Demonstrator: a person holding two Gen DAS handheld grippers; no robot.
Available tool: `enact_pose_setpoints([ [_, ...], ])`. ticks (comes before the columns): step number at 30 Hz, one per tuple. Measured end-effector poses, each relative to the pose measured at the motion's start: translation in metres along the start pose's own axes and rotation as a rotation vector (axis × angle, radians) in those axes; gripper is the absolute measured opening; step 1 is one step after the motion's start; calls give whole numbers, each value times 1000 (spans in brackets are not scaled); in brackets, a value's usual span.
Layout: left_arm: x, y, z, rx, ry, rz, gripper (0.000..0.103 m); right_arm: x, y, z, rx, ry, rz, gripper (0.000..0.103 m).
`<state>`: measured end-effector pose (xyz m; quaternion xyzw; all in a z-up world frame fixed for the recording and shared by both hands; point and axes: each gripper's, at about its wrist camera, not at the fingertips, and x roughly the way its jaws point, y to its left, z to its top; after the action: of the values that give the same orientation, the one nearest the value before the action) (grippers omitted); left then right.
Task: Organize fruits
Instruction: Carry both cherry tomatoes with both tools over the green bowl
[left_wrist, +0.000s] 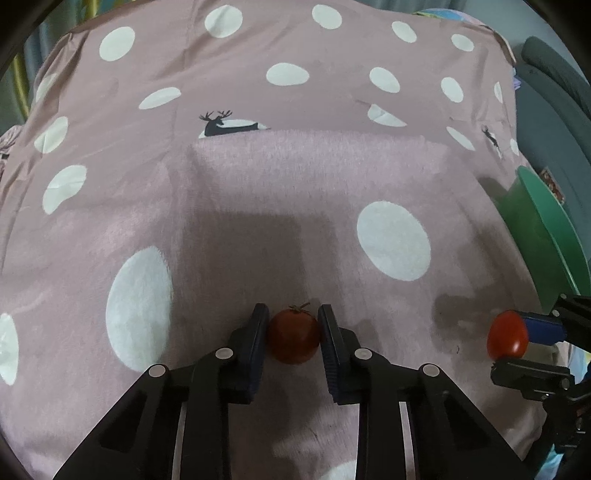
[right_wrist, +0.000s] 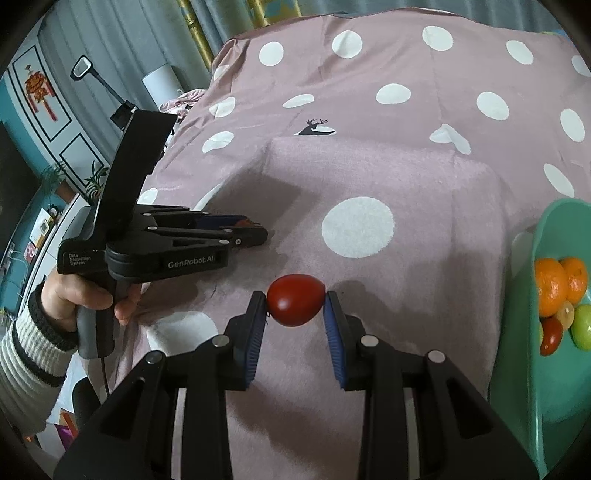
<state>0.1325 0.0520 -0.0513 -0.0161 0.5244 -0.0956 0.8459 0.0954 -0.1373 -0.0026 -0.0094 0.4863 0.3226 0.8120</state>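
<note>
In the left wrist view my left gripper (left_wrist: 293, 325) is shut on a small red tomato (left_wrist: 293, 338) with a green stem, low over the pink dotted cloth (left_wrist: 258, 206). My right gripper (right_wrist: 295, 301) is shut on a second, smooth red tomato (right_wrist: 296, 305), held a little above the cloth. That second tomato (left_wrist: 507, 340) and the right gripper (left_wrist: 513, 341) also show at the right edge of the left wrist view. In the right wrist view the left gripper (right_wrist: 255, 230) lies at the left, held by a hand (right_wrist: 92, 299) in a striped sleeve, with only a sliver of red between its fingers.
A green bowl (right_wrist: 517, 332) stands at the right edge of the bed and holds oranges (right_wrist: 554, 284), a green apple (right_wrist: 583, 326) and a red fruit (right_wrist: 552, 334). Its rim (left_wrist: 546, 229) shows in the left wrist view. A grey chair (left_wrist: 554, 81) stands beyond the cloth's right edge.
</note>
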Motion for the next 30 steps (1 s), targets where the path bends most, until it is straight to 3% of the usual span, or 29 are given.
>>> enact_pose_setpoints([
  [9, -32, -19, -13, 4, -39, -12, 28, -18, 1, -8, 18, -24, 3, 32],
  [30, -108, -95, -20, 149, -191, -3, 28, -88, 11, -25, 9, -140, -17, 32],
])
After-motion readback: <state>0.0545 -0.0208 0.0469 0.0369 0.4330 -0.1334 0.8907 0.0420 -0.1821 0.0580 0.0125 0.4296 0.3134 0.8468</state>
